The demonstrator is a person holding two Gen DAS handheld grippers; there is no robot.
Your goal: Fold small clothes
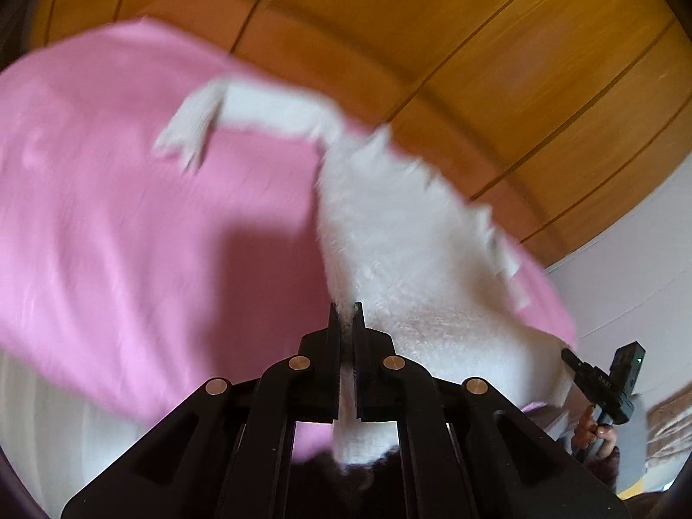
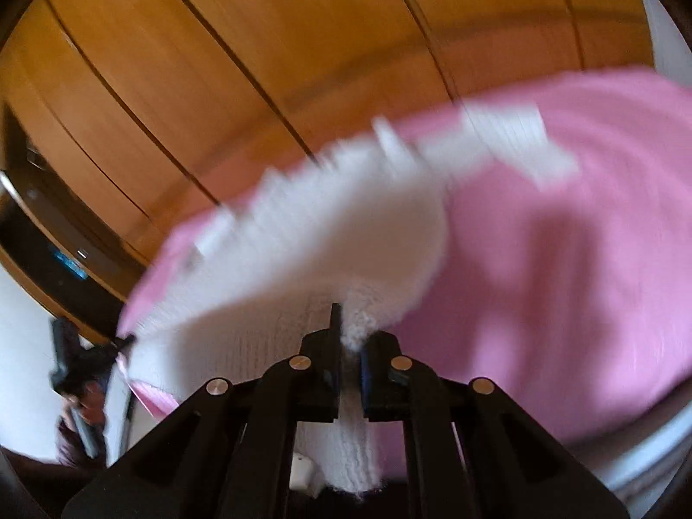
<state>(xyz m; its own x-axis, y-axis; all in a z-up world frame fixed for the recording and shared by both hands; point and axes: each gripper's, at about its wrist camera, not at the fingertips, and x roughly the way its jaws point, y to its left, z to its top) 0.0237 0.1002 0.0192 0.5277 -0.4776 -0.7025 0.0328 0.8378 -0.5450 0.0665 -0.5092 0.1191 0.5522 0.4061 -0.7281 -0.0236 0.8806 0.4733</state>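
A white fluffy knit garment (image 1: 411, 251) hangs lifted above a pink sheet (image 1: 129, 216), with one sleeve trailing across the sheet. My left gripper (image 1: 346, 311) is shut on the garment's near edge, and cloth is pinched between its pads. At the far right of that view, my right gripper (image 1: 568, 352) grips another corner. In the right wrist view the garment (image 2: 337, 238) is blurred. My right gripper (image 2: 348, 324) is shut on its edge, and my left gripper (image 2: 127, 339) holds the far corner at the left.
The pink sheet (image 2: 562, 281) covers a bed with white bedding showing at its edge. Wooden wardrobe doors (image 1: 475, 43) stand close behind the bed. A person's hand (image 1: 601, 432) holds the right gripper's handle in front of a pale wall.
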